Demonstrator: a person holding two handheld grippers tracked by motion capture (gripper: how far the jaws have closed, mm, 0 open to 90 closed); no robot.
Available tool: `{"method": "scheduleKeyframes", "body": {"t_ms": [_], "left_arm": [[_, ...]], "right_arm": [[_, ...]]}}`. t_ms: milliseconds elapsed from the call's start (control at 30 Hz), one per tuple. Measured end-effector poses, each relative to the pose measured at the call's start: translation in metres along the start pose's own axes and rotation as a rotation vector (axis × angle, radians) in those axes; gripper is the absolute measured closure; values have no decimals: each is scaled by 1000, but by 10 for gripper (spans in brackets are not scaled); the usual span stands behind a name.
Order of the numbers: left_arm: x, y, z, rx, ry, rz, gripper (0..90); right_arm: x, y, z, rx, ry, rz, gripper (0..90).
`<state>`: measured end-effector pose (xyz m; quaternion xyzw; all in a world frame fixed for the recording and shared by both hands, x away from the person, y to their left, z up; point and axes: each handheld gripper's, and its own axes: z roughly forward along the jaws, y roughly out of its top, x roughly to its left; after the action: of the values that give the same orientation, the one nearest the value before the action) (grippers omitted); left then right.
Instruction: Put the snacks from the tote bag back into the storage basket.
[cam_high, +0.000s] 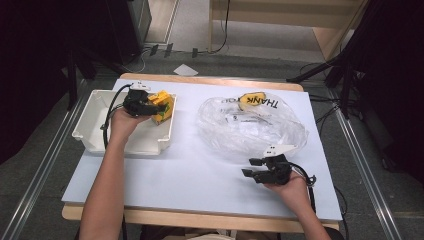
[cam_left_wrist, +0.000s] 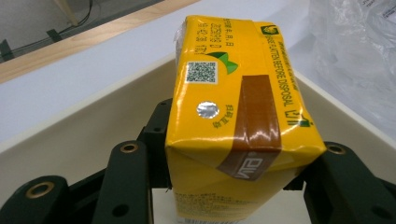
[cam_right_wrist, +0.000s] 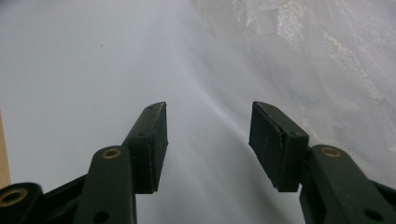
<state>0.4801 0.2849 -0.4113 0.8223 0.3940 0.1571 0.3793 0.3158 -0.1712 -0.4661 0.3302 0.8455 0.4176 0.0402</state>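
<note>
From the high view, the left gripper (cam_high: 150, 105) is hanging over the white bin (cam_high: 95, 130) at the desk's (cam_high: 190, 170) left side, carrying a yellow drink carton (cam_high: 162, 106) just above the bin's right-hand wall — seemingly so the carton can go down inside it. Well apart, the right gripper (cam_high: 252, 167) is lying low near the front edge, its fingers spread and empty, just in front of the crumpled clear plastic bag (cam_high: 250, 125), which is probably where such items are being drawn from.

In the left gripper view, the fingers (cam_left_wrist: 128, 182) are clamping the drink carton (cam_left_wrist: 233, 116) from both sides near its lower end, so its top is sticking out past them. The carton is tilting over the bin's pale inner wall (cam_left_wrist: 93, 126); a grip low on the body is leaving the far end free to touch down first.

In the right gripper view, the fingers (cam_right_wrist: 152, 144) are standing apart with nothing between them, pointing along the bare white desk sheet (cam_right_wrist: 70, 70) — the plastic bag (cam_right_wrist: 336, 56) is lying just ahead to one side, within easy reach for a next pick.
</note>
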Motion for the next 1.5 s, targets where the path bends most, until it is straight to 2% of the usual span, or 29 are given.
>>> {"method": "scheduleKeyframes", "body": {"t_ms": [100,400,467,667,800,1000,1100,1333,1500], "left_arm": [[3,-1,0,8,-27,-26,484],[2,2,-4,9,-31,-35,456],[2,3,-5,9,-45,-35,429],[-1,6,-8,9,-44,-28,372],[-1,11,-15,10,-64,-51,361],[-5,18,-28,7,-39,-34,354],[-7,21,-38,-26,-34,-38,362],[-6,20,-53,-29,-27,-57,378],[-6,19,-65,-42,-10,-55,377]], "right_arm": [[0,0,0,2,1,-2,481],[0,0,1,3,3,0,484],[0,0,1,5,2,-3,484],[0,0,2,6,3,-4,484],[0,0,2,8,4,-6,484],[1,0,2,11,7,-4,485],[1,0,2,10,9,-4,485],[0,1,2,7,14,-4,485],[0,3,4,11,17,-14,485]]}}
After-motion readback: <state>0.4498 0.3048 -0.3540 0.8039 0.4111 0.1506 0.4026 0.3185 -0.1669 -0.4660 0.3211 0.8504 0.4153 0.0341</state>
